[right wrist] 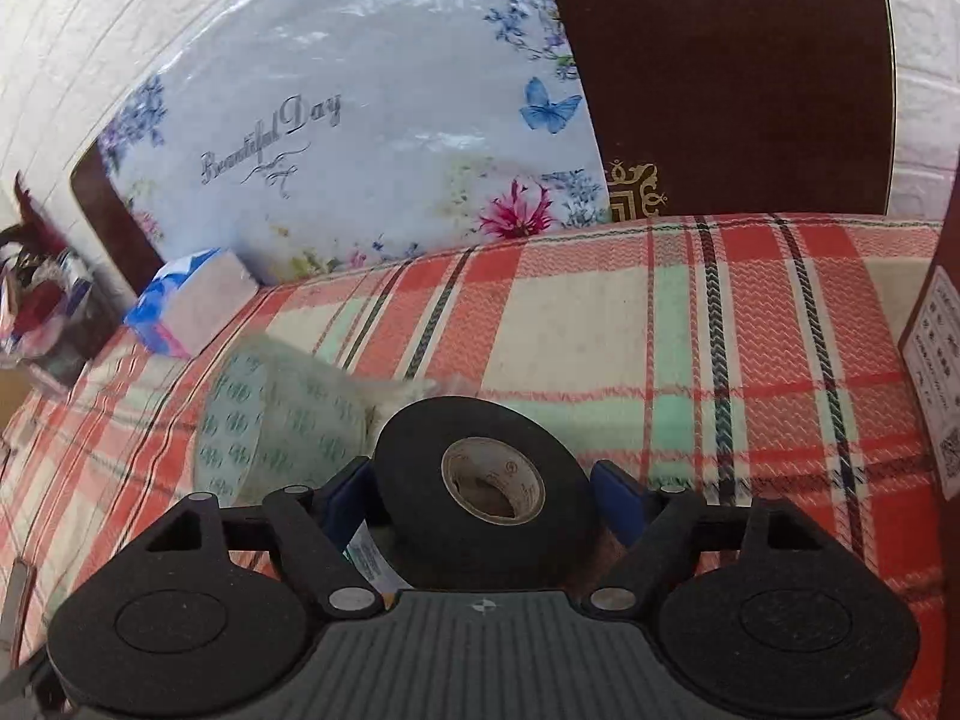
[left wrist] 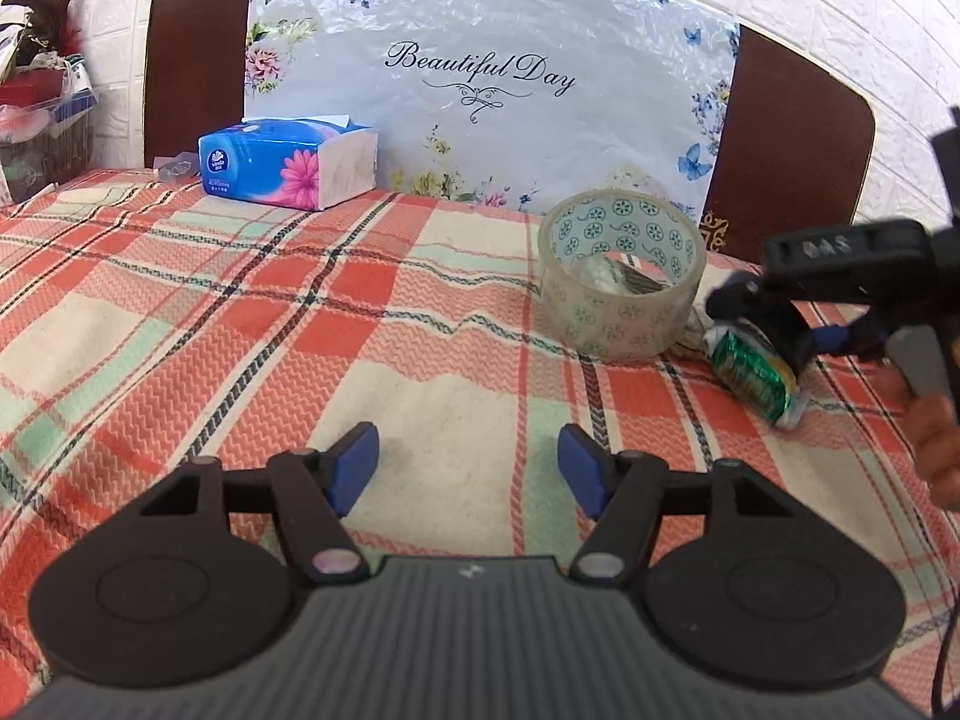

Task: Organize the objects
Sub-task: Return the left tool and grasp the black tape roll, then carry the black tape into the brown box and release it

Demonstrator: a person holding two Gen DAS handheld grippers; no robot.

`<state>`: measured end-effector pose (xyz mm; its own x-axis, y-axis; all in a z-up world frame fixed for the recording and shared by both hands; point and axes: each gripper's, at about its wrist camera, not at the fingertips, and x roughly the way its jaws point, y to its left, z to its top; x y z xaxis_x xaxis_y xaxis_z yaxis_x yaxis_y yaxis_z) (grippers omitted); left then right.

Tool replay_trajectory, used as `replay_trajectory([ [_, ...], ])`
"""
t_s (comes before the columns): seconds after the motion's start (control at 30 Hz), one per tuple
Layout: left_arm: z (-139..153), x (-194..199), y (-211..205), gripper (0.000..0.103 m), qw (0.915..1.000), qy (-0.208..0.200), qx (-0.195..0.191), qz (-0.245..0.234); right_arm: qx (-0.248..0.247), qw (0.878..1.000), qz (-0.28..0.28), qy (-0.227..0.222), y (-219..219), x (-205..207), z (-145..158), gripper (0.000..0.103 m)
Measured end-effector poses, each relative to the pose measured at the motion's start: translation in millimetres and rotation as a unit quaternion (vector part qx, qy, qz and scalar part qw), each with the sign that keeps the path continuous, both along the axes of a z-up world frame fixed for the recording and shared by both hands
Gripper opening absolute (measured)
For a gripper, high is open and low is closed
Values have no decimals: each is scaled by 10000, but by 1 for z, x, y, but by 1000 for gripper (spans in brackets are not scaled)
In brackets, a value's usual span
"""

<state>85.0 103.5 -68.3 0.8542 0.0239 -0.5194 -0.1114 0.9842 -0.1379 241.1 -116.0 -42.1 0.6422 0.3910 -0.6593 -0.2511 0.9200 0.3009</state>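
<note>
Right claw point(right wrist: 483, 495): a black tape roll point(right wrist: 483, 480) sits between the blue pads, standing on edge, cardboard core facing the lens. Left pad looks pressed to the roll's side; right pad shows a sliver of gap, so whether the grip is firm I cannot tell. Something printed, a label or wrapper, pokes out under the roll on the left.

Left claw point(left wrist: 468, 462): wide open, empty, hovering low over the plaid tablecloth point(left wrist: 240, 312), well apart from everything.

In the left view the right claw point(left wrist: 774, 330) is down on a green foil-wrapped item point(left wrist: 759, 375) lying just beside the clear patterned tape roll point(left wrist: 621, 276). The clear roll lies flat, with some small bits inside its ring. Blue tissue pack point(left wrist: 288, 165) sits far back near the floral "Beautiful Day" sheet point(left wrist: 492, 84).

Handling, as judged:
- Black roll: light, stiff ring, matte cloth-like surface, should not slip. Best pinched across its flat faces or across the diameter; on edge it may roll if released
- Clear roll: light, rigid, slick film, slippery under the pads. Take one wall of the ring, one finger inside
- Foil item: light, crinkly, likely dents; pinch gently mid-body
- Tissue pack: soft, squashes; grip the short width
</note>
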Motion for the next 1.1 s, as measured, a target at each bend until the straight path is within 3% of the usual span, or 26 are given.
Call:
replay_trajectory([
  [0.13, 0, 0, 0, 67, 10000, -7, -18, -4, -634, 9950, 374, -681, 2, -69, 6, 78],
  [0.23, 0, 0, -1, 67, 10000, 1, 6, -5, -1389, 9814, 654, -1154, -6, -138, 0, 78],
  [0.33, 0, 1, -4, 69, 9999, 50, 136, -8, -2077, 9673, 727, -1257, -26, -200, -14, 78],
  [0.4, 1, 3, -9, 70, 9995, 107, 282, -27, -1994, 9672, 558, -1473, -44, -233, -17, 79],
  [0.43, 1, 4, -12, 71, 9992, 144, 380, -34, -1969, 9683, 457, -1465, -49, -243, -17, 85],
  [0.57, 4, 5, -23, 71, 9970, 339, 698, -14, -1696, 9773, 206, -1250, -63, -248, -14, 91],
  [0.63, 9, -2, -29, 70, 9971, 498, 576, -49, -1614, 9790, 188, -1229, -65, -247, -16, 91],
  [0.73, 20, -21, -50, 69, 9958, 680, 177, -595, -1623, 9785, 190, -1258, -63, -248, -16, 90],
  [0.8, 29, -29, -69, 67, 9897, 821, -278, -1136, -1594, 9793, 184, -1234, -65, -249, -17, 90],
  [0.87, 36, -33, -94, 66, 9774, 1035, -631, -1734, -1527, 9813, 161, -1165, -67, -250, -17, 90],
  [0.97, 43, -35, -132, 66, 9592, 1257, -795, -2403, -1389, 9846, 119, -1055, -72, -252, -17, 89],
  [1.1, 35, -27, -172, 62, 9410, 1772, -612, -2818, -1319, 9858, 119, -1029, -76, -257, -17, 88],
])
